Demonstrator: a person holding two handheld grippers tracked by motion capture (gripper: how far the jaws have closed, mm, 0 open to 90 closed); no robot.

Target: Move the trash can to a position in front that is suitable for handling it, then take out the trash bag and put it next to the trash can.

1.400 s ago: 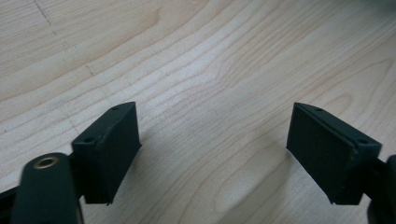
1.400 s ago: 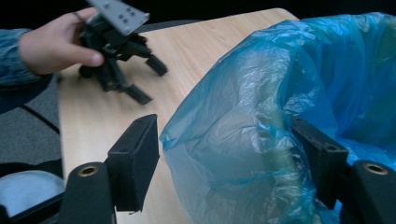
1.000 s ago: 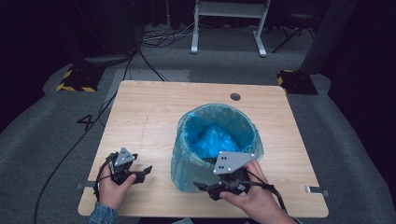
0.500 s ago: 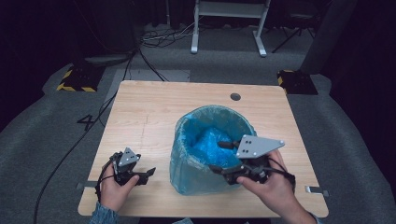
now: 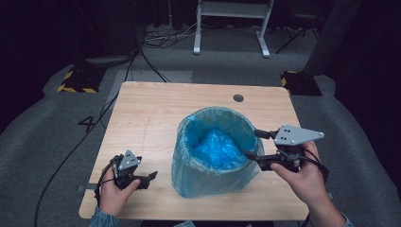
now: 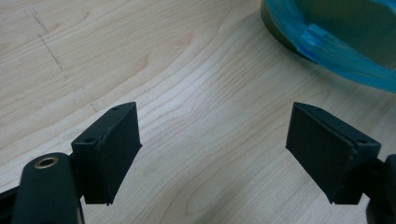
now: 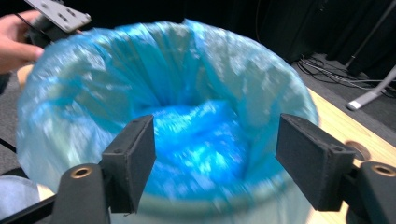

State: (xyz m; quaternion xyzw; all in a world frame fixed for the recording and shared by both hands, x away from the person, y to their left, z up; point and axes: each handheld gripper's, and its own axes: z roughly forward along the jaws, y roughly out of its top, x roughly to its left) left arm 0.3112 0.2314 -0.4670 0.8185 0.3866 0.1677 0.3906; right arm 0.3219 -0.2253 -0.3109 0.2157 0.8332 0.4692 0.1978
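Round bin (image 5: 215, 151) with a crinkled blue plastic liner stands on the wood-grain counter (image 5: 151, 118). Right gripper (image 5: 257, 146) fingers gape at its rim; left gripper (image 5: 151, 176) fingers, just opening, hold nothing.

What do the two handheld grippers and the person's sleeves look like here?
Both the left gripper and right gripper are black, each with two blocky black jaws, a grey three-cornered plate with small holes on top, and a trailing black cable. A blue denim-like cuff shows at the left wrist.
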